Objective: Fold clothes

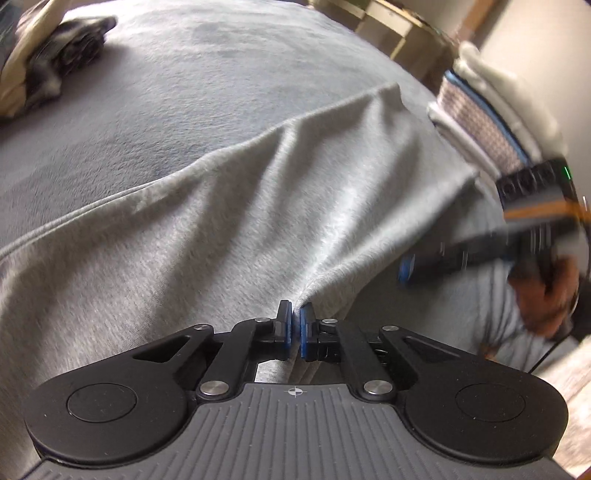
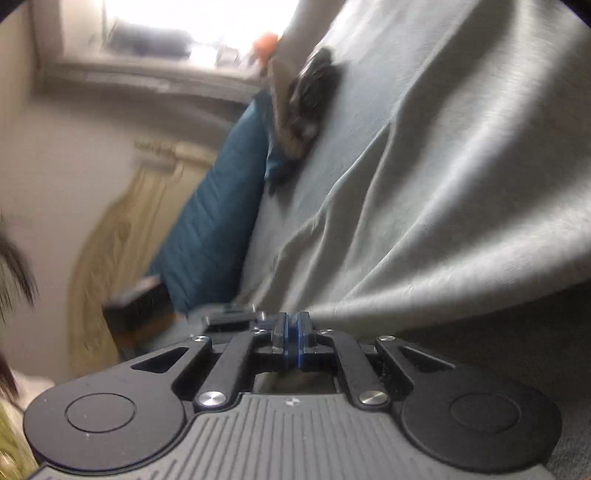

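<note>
Left tongs (image 1: 295, 314) pressed together, pinching a fold of the grey garment (image 1: 229, 206); cloth fans out from the pinch in taut ridges. Right tongs (image 2: 291, 321) also clamped on the garment (image 2: 461, 192), fabric pulled up and away from the pads in long creases. Garment lies spread over the bed (image 1: 177, 74), which has a grey-blue cover; its near part is lifted off the cover at both pinch points. In the left view the right tongs (image 1: 406, 271) show at the right edge, blurred, with the hand (image 1: 546, 291) behind them. Folded stack (image 1: 491, 122) sits at the bed's far right corner, dark crumpled clothes (image 1: 74, 48) at far left. Right view: the same dark pile (image 2: 310, 96) beside a teal cushion (image 2: 218, 206), window (image 2: 177, 33) behind, heavy blur.
</note>
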